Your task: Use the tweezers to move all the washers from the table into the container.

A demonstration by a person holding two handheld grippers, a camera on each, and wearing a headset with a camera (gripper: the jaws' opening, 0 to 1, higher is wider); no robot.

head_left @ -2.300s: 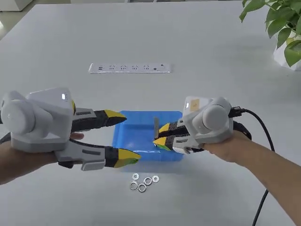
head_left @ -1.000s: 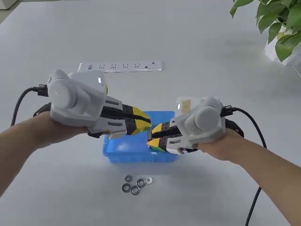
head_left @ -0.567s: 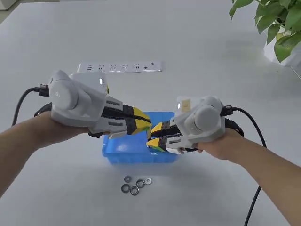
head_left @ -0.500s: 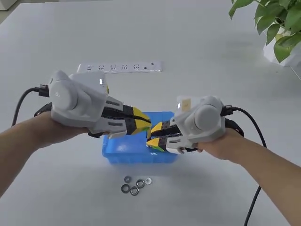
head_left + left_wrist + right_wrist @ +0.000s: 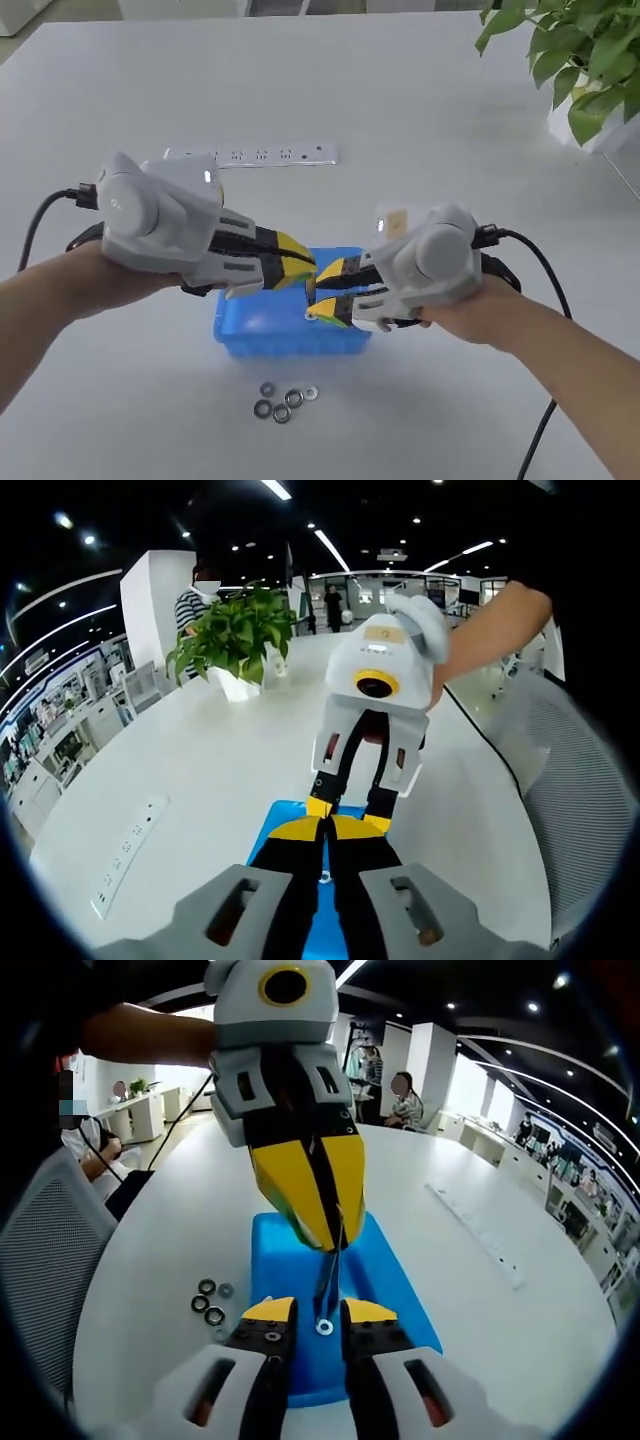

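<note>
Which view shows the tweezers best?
Right gripper view: the tweezers run from the left gripper down over the blue container. Head view: hidden where it meets the right gripper. Left gripper view: cannot tell.

Logged: left gripper and right gripper, both with white housings, black jaws tipped yellow, and a black cable off each.

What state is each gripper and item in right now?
left gripper: shut on the tweezers.
right gripper: jaws slightly apart, either side of the tweezers.
tweezers: held over the container.
container: open-topped, on the table.
washers: loose cluster on the table, outside the container.
</note>
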